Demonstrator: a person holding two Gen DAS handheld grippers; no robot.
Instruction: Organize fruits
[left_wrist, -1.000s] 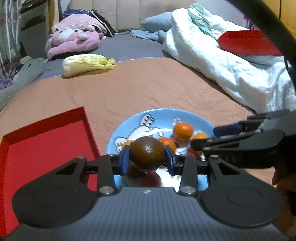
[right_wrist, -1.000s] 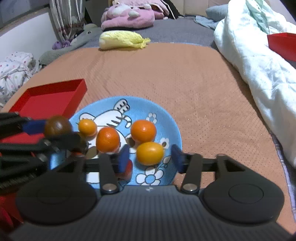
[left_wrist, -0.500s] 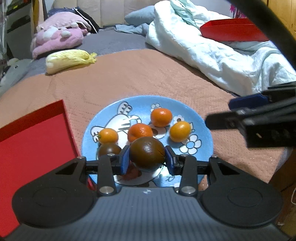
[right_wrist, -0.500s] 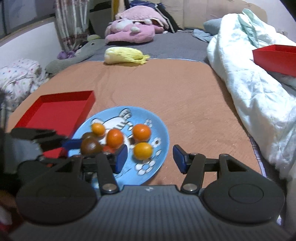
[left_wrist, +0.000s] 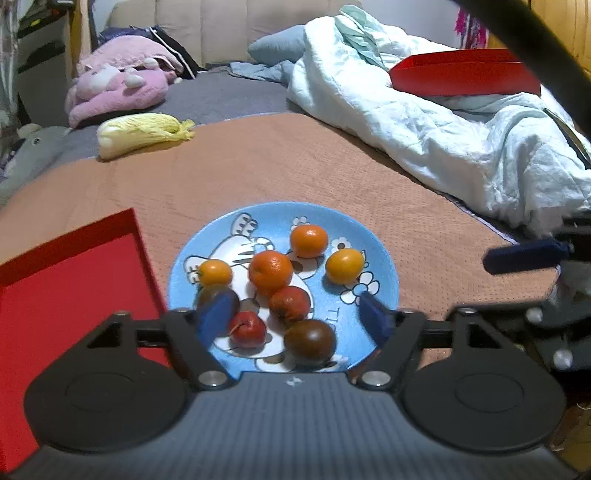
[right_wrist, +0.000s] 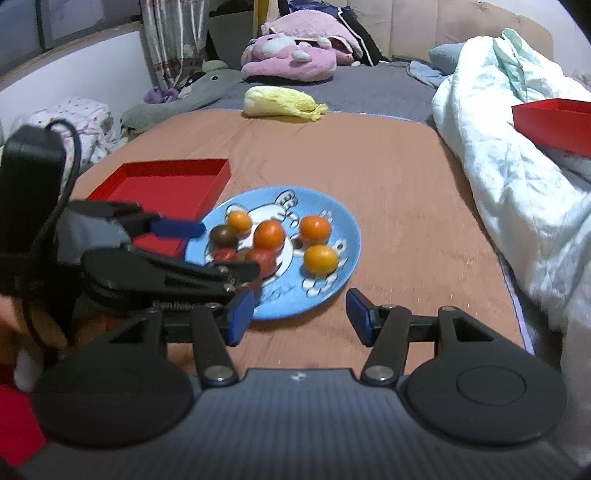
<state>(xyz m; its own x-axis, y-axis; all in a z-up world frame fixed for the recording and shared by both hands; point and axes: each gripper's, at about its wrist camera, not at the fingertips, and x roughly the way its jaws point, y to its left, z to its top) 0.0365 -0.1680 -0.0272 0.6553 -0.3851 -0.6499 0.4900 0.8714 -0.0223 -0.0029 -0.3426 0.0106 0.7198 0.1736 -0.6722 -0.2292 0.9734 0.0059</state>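
We see the left hand-held gripper released, its blue pads spread wide and empty, hovering over the near edge of the round blue cartoon-printed plate that rests on the orange-brown bedspread. Directly between and just ahead of those open pads lies the dark brown-purple round fruit, sitting on the plate's near rim; beside it to the left is a small red cherry-like fruit, and just beyond are a reddish round fruit, a large orange mandarin, a second mandarin, a yellow-orange kumquat-like fruit and a smaller orange one. Another dark fruit is half hidden behind the left pad in the left view. The right hand-held gripper is likewise spread and holds nothing; it hangs short of the plate's near-right edge, with the yellow-orange fruit ahead of it and well apart. The flat red open tray lies just left of the plate, touching or nearly touching its rim. We judge the left hand-held gripper the nearer one to the fruit: everything on the plate lies straight ahead of it. The fruits are round, so no long axis governs the approach; what matters is that neighbours crowd close, and closing on one risks nudging another.
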